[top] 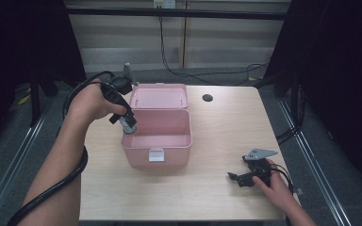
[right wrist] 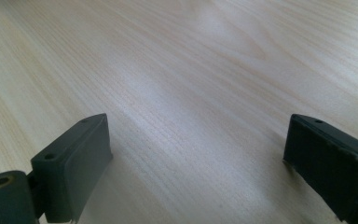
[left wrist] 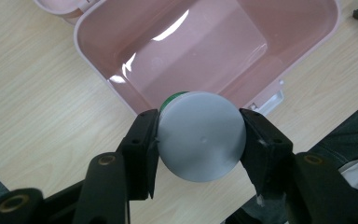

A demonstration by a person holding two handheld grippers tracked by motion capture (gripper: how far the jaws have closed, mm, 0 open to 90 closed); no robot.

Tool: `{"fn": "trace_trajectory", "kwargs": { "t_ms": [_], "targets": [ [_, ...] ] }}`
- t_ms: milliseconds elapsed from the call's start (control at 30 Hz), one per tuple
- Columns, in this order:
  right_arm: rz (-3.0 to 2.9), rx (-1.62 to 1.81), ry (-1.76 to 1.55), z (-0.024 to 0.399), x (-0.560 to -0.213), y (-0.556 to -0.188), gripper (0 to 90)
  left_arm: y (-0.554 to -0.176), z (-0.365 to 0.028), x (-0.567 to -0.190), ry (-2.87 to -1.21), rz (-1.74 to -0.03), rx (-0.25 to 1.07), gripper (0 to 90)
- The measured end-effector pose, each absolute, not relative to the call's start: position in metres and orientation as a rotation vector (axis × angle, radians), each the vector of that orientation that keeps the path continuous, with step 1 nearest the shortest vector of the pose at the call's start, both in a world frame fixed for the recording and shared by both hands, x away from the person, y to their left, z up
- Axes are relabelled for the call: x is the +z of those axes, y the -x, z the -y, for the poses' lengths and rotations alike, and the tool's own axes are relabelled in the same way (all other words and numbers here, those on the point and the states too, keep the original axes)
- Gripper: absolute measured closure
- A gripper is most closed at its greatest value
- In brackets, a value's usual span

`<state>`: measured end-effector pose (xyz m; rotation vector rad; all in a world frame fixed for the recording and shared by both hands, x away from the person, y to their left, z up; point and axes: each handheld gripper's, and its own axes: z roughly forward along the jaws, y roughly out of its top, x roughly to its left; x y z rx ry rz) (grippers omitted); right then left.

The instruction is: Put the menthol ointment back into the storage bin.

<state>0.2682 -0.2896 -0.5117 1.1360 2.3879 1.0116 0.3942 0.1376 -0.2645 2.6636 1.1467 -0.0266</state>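
A grey-capped jar (left wrist: 200, 135) is held between the fingers of the left gripper (top: 128, 123), clamped across its round end; a green band is seen just behind the grey face. It is carried above the left wall of the open pink box (top: 156, 141), which stands on the worktop (top: 217, 141) left of centre, nearer the far edge than the near one.

Risks are judged as follows. The jar is poised over the box rim rather than over the middle of the cavity (as seen in the left gripper view), so a release here could let it strike the wall and tip out onto the worktop. The grip is taken on a smooth curved surface, so slippage is possible. The raised lid (top: 159, 96) could be knocked if the gripper is swung toward the far edge.

The right gripper (top: 245, 179) is rested near the worktop's near right corner, its fingers (right wrist: 74, 158) spread wide and empty.

Count: one jar, one box, one lid, two grippers.
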Motion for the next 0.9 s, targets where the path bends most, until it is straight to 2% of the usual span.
{"fn": "trace_trajectory", "kwargs": {
  "t_ms": [900],
  "targets": [
    [-2.388,1.011,-1.136,0.29,-0.512,-0.268,6.8,-0.417,-0.099,-0.287,-2.684,-1.158,-0.031,50.1]
  ]
}}
